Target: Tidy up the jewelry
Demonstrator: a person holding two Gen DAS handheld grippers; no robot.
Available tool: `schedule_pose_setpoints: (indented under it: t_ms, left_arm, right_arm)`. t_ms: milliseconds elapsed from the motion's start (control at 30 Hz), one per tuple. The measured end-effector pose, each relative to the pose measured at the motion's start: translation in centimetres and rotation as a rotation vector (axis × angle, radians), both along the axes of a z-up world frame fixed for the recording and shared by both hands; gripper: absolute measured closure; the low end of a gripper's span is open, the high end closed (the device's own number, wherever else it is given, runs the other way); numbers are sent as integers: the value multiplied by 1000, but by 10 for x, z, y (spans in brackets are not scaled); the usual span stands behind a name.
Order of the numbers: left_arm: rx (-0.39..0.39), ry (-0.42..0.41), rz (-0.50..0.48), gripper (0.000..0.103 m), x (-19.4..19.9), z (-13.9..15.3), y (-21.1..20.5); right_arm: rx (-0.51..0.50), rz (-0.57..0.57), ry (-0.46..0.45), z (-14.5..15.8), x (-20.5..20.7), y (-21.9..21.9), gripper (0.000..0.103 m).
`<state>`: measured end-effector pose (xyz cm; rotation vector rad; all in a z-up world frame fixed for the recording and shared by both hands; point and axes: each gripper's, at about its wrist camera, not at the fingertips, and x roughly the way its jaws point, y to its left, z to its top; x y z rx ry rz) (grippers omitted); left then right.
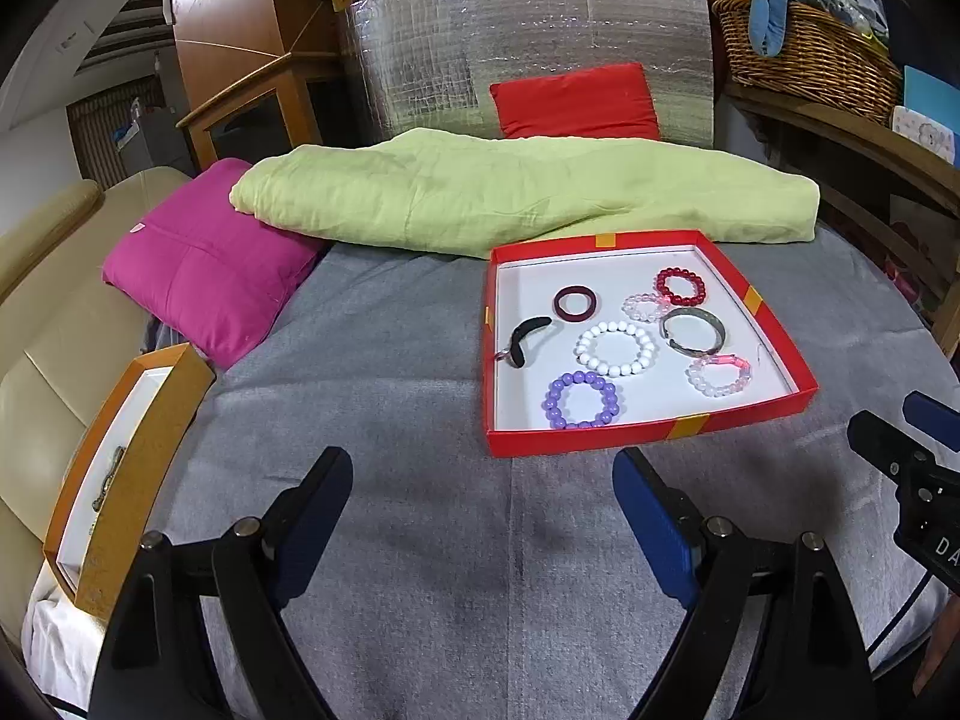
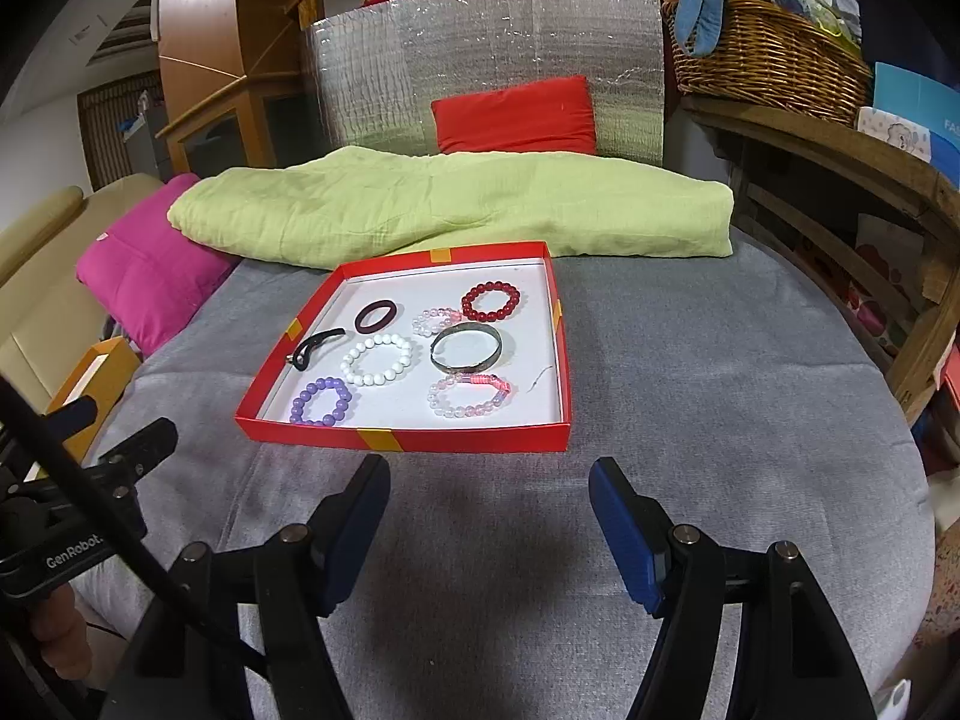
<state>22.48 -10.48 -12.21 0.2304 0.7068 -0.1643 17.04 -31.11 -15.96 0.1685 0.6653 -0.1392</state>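
Right wrist view: the red tray [image 2: 420,438] sits on the grey cloth [image 2: 690,420] just ahead of my right gripper [image 2: 489,516], its white floor holding the jewelry. In the near row lie a purple bead bracelet [image 2: 320,402] and a pale pink bead bracelet [image 2: 470,396] with a bright pink clasp section. Behind them I see a white bead bracelet [image 2: 378,359] and a dark metal bangle [image 2: 465,350]. Farther back are a small clear-pink bead bracelet [image 2: 436,320], a dark red bead bracelet [image 2: 491,301] and a maroon ring-shaped bangle [image 2: 375,315]. A black curved piece [image 2: 315,346] lies near the tray's left wall; I cannot tell what it is. None of the pieces overlap, though several nearly touch.

From the left wrist, an orange box [image 1: 129,480] stands at the cloth's left edge with something small and brownish inside. A green folded blanket [image 2: 450,210] and a magenta cushion [image 2: 150,276] lie beyond the tray.

My right gripper points down toward the cloth short of the tray, blue pads apart with nothing between them. My left gripper [image 1: 483,510] is angled down likewise, spread wider, empty, left of the tray's near corner.
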Motion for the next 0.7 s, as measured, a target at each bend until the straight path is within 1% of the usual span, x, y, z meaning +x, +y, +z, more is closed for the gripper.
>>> schedule_pose_setpoints:
  t_ms: [367, 700]
  left_arm:
    - [-1, 8, 2, 14, 9, -1, 3]
    - [-30, 9, 3, 14, 15, 4, 8]
  right_arm:
    - [2, 12, 0, 0, 7, 3, 31]
    - [-8, -1, 8, -2, 13, 6, 31]
